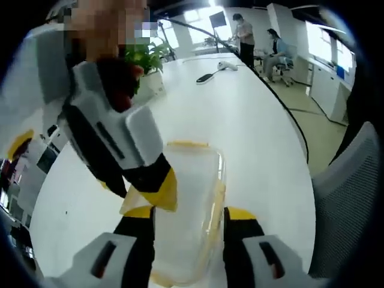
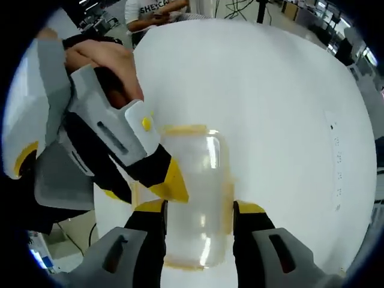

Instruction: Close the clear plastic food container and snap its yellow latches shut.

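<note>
Looking along your left gripper (image 1: 189,213), you have the clear plastic food container (image 1: 192,198) lying lengthwise between the two jaws, its near end down by their base and its far end pointing away from you. The jaws are spread wide, one yellow tip on each long side of the box, close against its walls; whether they are actually pinching it I cannot tell. One of the yellow latches (image 1: 187,144) sits across the far end, straight ahead of the jaws, and a yellow strip runs down the long side next to your right-hand jaw. The lid looks to be lying on top of the box. Your other tool reaches in from the upper left, its yellow tip down on the container's long edge just ahead of your left-hand jaw. Past the jaws the white table (image 1: 252,120) stretches away, with a potted plant (image 1: 147,57) ahead to the left and a grey chair (image 1: 348,198) off to the right. Over on your right gripper (image 2: 199,210) it's much the same picture: the container runs between wide-spread jaws, the far latch straight ahead, grip again not clear enough to call. The left tool comes in from the left, a hand (image 2: 102,60) wrapped round its body, its yellow tip resting on the container's edge just ahead of your left-hand jaw.
</note>
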